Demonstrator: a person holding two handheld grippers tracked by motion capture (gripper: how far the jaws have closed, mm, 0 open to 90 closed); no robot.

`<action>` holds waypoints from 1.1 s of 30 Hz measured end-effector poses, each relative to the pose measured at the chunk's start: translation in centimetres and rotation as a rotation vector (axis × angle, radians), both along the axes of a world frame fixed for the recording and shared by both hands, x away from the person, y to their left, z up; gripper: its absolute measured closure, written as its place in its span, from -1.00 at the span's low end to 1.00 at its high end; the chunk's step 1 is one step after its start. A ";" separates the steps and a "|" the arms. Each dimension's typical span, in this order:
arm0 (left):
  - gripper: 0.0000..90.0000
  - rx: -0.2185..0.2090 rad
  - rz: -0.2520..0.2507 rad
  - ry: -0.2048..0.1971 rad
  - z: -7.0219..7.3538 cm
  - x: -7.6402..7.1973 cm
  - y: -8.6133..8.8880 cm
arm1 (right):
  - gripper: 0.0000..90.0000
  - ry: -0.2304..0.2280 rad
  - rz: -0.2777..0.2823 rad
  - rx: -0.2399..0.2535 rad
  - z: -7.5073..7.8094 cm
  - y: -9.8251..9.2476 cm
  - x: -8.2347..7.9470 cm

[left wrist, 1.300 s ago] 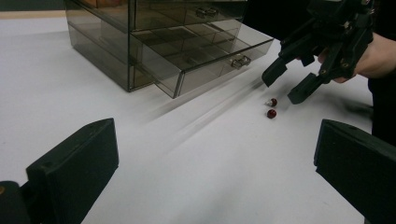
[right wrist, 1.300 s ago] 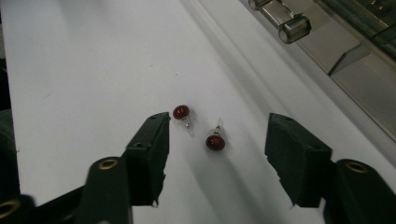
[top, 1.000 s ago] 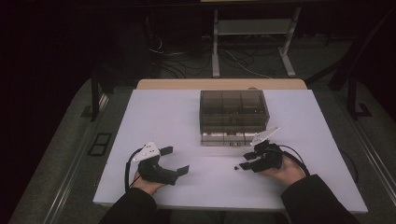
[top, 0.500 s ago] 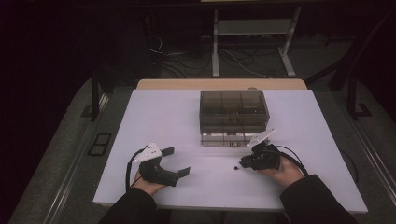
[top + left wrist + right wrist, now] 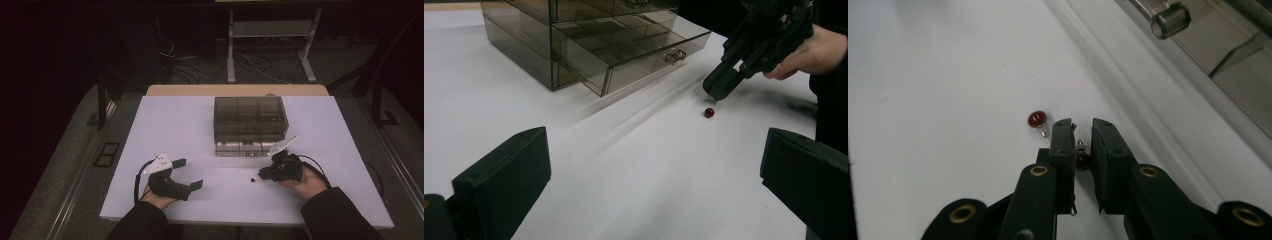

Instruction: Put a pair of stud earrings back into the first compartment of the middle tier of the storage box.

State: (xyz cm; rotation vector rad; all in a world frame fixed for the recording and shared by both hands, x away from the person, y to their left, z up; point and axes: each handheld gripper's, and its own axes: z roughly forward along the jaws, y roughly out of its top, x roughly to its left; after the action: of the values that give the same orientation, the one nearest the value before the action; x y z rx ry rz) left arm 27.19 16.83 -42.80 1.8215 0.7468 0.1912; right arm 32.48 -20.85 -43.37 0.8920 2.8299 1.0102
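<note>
A small red bead stud (image 5: pixel 1037 119) with a short metal pin lies on the white table (image 5: pixel 165 125), just left of my right gripper's tip. It shows as a red dot (image 5: pixel 709 112) in the left gripper view and as a dark speck (image 5: pixel 253 178) in the high view. My right gripper (image 5: pixel 1079 131) (image 5: pixel 265 174) is low over the table, its jaws shut on a second dark red stud (image 5: pixel 1080 159) whose pin sticks up between them. My left gripper (image 5: pixel 189 173) (image 5: pixel 651 185) rests at the front left, open wide and holding nothing.
A smoky transparent drawer box (image 5: pixel 250 122) stands at the table's middle back. Its lower drawer (image 5: pixel 644 52) is pulled partly out toward me, with a small metal knob (image 5: pixel 1170 20) close to the right gripper. Dark floor, cables and a stand lie beyond the table.
The right gripper has shifted very slightly near the loose stud. The left gripper has not moved.
</note>
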 end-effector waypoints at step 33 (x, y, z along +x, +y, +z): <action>-1.00 0.003 -0.004 -0.009 0.1 0.1 0.0 | 0.76 -0.041 0.082 0.023 7.0 2.2 1.7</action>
State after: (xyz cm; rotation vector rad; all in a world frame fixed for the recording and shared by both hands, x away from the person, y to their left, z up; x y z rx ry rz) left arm 27.30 16.78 -42.74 1.8240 0.7369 0.1985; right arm 34.17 -18.65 -36.41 0.7529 2.8480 1.0586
